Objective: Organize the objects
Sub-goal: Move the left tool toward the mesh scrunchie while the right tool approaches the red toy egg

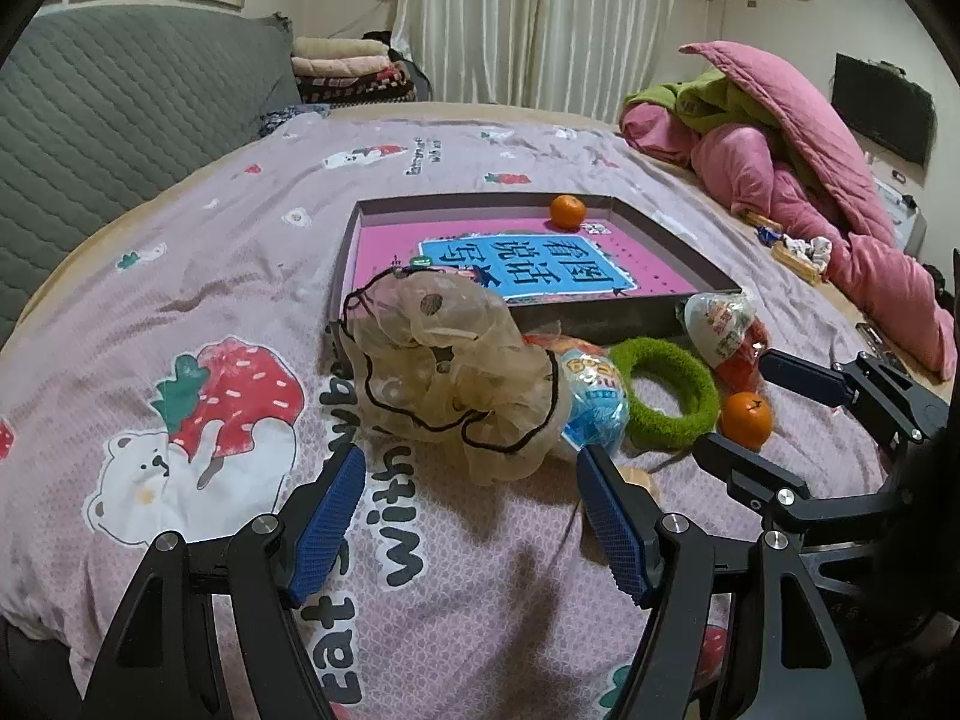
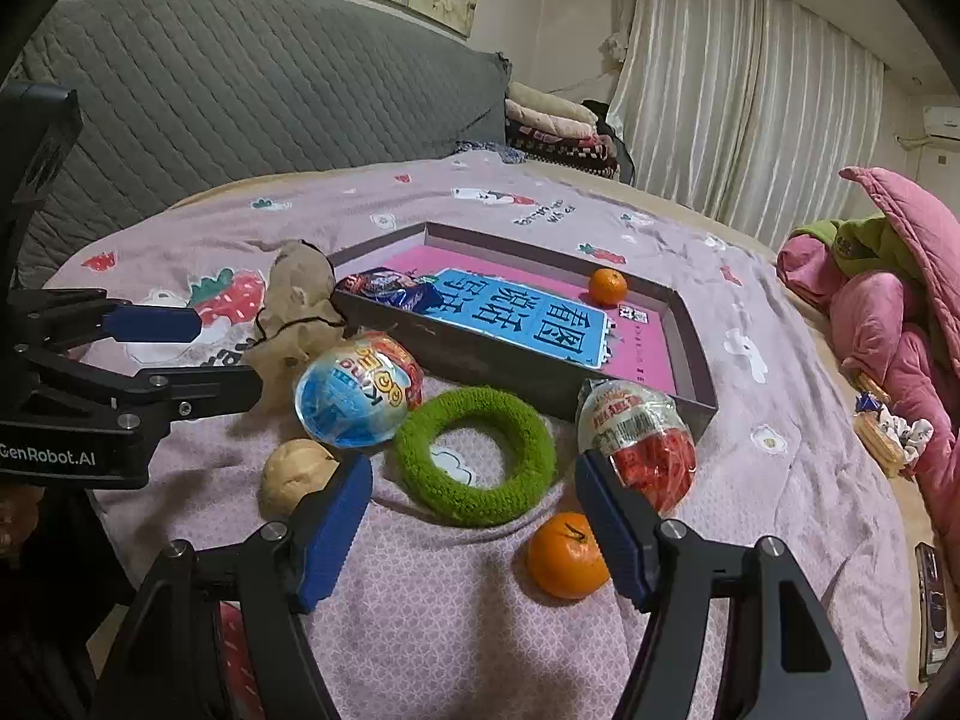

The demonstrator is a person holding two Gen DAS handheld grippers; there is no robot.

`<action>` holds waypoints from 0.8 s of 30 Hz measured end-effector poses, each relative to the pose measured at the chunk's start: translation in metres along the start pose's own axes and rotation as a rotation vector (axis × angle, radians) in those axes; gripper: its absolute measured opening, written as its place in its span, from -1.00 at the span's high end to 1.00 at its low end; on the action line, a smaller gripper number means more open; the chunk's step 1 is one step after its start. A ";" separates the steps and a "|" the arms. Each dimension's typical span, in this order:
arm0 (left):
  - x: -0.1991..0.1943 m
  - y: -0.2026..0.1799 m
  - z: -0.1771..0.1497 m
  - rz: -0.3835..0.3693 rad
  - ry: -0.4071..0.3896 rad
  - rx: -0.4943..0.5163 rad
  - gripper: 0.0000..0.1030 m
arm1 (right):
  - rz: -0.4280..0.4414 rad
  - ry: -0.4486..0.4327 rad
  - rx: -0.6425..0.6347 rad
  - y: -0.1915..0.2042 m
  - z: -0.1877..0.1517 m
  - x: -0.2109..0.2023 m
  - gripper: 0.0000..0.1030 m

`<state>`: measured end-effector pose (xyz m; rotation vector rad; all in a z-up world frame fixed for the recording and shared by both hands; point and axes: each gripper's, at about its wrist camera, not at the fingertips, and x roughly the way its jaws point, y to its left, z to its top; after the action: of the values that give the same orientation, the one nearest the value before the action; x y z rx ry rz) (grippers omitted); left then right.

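In the left wrist view our left tongs (image 1: 471,507) stand spread and empty over the bed (image 1: 180,252), just short of the gauzy beige scrunchie (image 1: 447,372), which lies crumpled against the near corner of the shallow box (image 1: 354,234). We judge it very light and soft, so it should collapse under the pads; pinching through its bunched middle looks safer than catching the thin black-edged frill. It has no clear long axis. Just beside it lie the blue egg-shaped toy (image 1: 594,402), the green fuzzy ring (image 1: 666,396) lying flat, and a loose orange (image 1: 746,420). The right tongs (image 1: 732,402) show at the right edge, spread around that orange without touching it. In the right wrist view our right tongs (image 2: 471,516) are likewise apart and hold nothing, with the ring between and beyond the fingers and the orange (image 2: 567,555) just inside the right finger. We expect the orange to be firm and apt to roll, so best taken across its widest part. The red egg-shaped toy (image 2: 639,429) leans on the box wall, long axis running toward us; its glossy wrapper looks slippery, and we would grip across its short waist. A second orange (image 2: 607,286) already sits inside the box.
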<state>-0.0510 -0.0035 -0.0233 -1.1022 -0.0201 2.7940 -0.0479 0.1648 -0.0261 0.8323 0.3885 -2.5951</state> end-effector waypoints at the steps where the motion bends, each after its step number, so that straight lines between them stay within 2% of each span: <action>1: 0.001 0.001 0.000 0.001 0.002 -0.002 -0.44 | -0.001 0.003 0.000 0.001 0.000 0.001 -0.36; 24: 0.026 0.013 0.005 0.027 0.029 -0.049 -0.44 | -0.008 0.047 -0.033 0.007 0.000 0.022 -0.36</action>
<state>-0.0742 -0.0128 -0.0380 -1.1631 -0.0708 2.8148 -0.0609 0.1524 -0.0402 0.8834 0.4480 -2.5734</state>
